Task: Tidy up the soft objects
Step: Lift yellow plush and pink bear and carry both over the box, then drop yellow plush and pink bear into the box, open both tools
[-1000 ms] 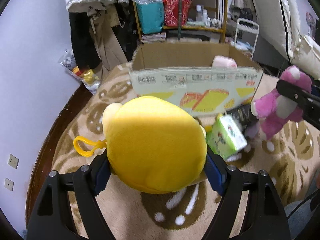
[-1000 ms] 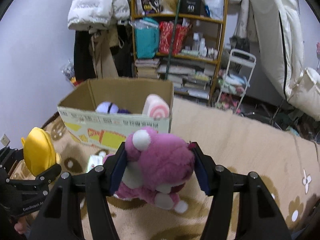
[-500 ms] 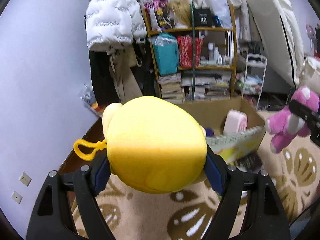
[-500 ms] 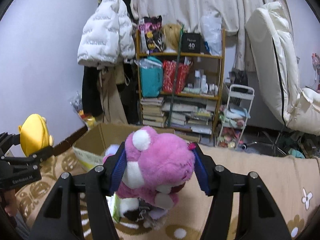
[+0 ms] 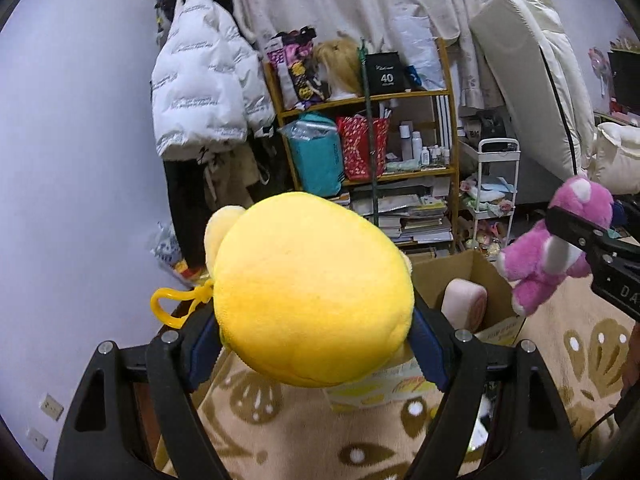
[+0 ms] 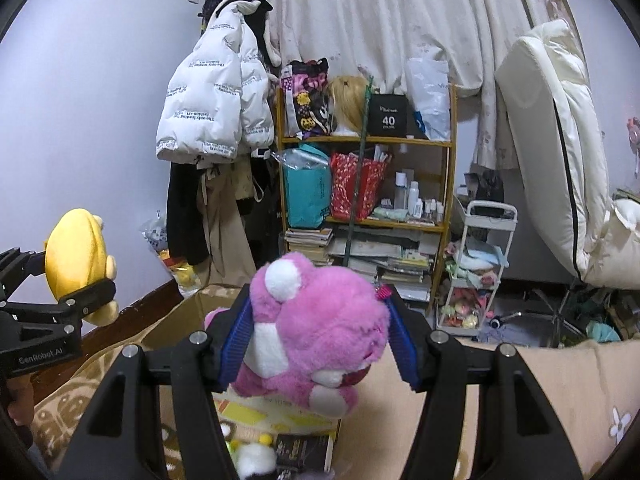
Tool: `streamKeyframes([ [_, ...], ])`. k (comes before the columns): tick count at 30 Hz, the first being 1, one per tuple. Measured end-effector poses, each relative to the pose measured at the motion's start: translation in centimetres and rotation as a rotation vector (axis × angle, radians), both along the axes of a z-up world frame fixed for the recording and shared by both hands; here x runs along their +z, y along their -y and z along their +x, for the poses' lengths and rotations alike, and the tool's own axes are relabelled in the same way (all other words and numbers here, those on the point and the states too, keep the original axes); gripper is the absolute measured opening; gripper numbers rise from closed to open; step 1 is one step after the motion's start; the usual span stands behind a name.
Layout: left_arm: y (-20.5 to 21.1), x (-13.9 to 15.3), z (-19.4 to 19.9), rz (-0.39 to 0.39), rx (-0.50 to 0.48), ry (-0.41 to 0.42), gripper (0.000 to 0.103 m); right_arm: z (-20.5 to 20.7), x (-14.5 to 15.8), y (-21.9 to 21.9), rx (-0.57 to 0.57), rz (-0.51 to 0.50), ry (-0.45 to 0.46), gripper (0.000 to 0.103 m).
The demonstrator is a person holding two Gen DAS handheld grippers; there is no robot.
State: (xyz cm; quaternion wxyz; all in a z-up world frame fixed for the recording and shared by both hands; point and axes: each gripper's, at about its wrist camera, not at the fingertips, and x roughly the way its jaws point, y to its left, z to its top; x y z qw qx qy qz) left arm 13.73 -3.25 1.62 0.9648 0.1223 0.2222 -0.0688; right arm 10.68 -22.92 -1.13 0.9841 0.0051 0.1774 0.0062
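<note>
A round yellow plush toy is clamped in the left gripper at frame centre, a fuzzy pink plush bear in the right gripper. Carrying is judged underway; release over the brown cardboard box is required next.

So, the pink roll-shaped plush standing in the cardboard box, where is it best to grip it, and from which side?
Probably across its rounded upper end, coming from above: the pink roll plush stands upright and sticks up past the cardboard box rim, whose walls block its lower sides. Both tongs are now full.
</note>
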Motion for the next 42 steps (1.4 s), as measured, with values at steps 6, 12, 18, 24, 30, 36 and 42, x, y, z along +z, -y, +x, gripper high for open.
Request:
streamKeyframes([
  [6, 1.1, 0.5, 1.4, -0.005, -0.019, 0.017, 0.079, 1.6, 0.0, -0.1, 0.013, 0.002, 0.001, 0.065],
  [12, 1.6, -0.5, 1.9, -0.005, -0.033, -0.024, 0.080, 3.0, -1.4, 0.1, 0.029, 0.035, -0.029, 0.066],
  [18, 2.0, -3.0, 3.1, 0.006, -0.032, -0.082, 0.080, 3.9, -2.9, 0.0, 0.033, 0.058, -0.045, 0.066],
  [24, 2.2, -5.0, 3.9, 0.011, -0.040, -0.134, 0.080, 4.5, -3.6, -0.1, 0.041, 0.067, -0.054, 0.066],
  [30, 2.7, -6.2, 4.6, 0.016, -0.057, -0.171, 0.080, 5.0, -4.3, 0.5, 0.022, 0.102, -0.034, 0.066],
  [36, 2.8, -7.1, 5.5, -0.010, -0.065, -0.216, 0.081, 5.7, -5.4, 1.1, 0.023, 0.131, -0.063, 0.067],
  [42, 3.3, -8.1, 5.7, -0.017, -0.089, -0.246, 0.082, 6.3, -6.4, 1.0, 0.049, 0.139, -0.096, 0.069],
])
